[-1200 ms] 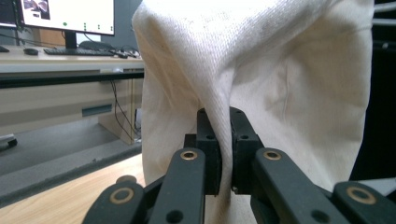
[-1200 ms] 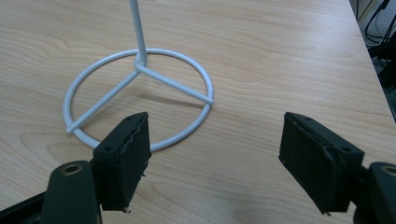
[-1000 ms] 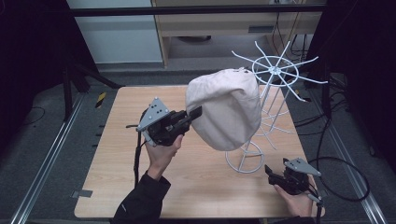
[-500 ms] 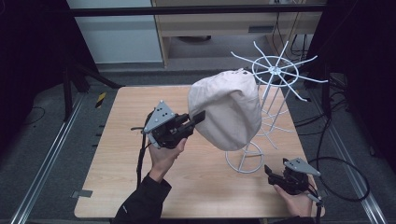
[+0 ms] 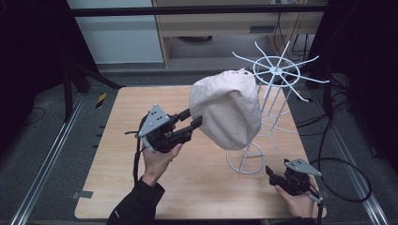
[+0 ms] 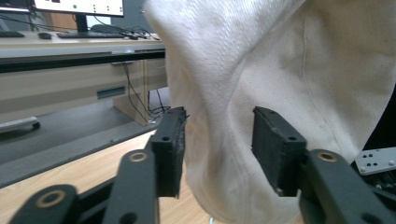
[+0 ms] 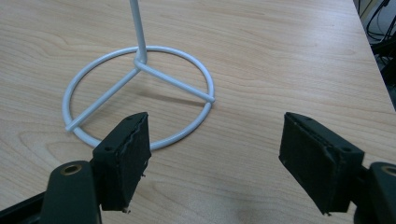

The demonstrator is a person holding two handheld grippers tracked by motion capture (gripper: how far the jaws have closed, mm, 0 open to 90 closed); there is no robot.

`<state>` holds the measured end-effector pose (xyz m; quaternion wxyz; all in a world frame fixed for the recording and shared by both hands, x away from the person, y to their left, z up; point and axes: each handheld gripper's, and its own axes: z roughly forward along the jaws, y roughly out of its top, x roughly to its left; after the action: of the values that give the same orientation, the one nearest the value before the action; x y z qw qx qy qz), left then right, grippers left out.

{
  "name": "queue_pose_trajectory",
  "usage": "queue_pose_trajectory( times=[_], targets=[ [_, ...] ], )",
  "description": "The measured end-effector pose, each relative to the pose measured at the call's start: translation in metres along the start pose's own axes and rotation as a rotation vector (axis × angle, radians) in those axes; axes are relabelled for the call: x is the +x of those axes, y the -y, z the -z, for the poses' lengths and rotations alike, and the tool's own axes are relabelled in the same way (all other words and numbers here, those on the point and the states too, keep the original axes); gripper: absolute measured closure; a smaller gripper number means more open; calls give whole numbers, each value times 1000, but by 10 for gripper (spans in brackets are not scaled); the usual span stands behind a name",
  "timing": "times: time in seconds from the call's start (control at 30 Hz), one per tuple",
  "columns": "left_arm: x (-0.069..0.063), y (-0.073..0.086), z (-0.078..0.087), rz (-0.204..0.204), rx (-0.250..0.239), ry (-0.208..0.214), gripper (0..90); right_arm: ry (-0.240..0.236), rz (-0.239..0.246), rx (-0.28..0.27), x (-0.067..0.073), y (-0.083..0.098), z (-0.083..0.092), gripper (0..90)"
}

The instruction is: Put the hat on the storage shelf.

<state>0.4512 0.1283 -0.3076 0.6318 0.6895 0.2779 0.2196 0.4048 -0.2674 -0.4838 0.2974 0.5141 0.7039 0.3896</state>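
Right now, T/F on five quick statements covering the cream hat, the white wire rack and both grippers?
1. The cream hat hangs on the white wire rack. True.
2. The left gripper is clamped shut on the hat. False: its jaws have just been opening; the fabric lies between them, the right pad stands clear.
3. The right gripper holds the rack's base ring. False: it is open, with bare table between the jaws.
4. The rack stands on the wooden table. True.
5. The hat lies flat on the table. False: it hangs above it.

Cream cloth bag (image 5: 227,110), white wire rack (image 5: 277,86), pale wood-grain bench (image 5: 122,140), black left hand-held gripper (image 5: 193,123).
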Motion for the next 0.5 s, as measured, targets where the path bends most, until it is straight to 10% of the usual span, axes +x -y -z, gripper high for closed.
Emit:
queue_pose_trajectory(
  times=[0.5],
  targets=[
    [14, 21, 50, 19, 106, -100, 402, -1, -3, 5, 2, 0, -1, 241]
  ],
)
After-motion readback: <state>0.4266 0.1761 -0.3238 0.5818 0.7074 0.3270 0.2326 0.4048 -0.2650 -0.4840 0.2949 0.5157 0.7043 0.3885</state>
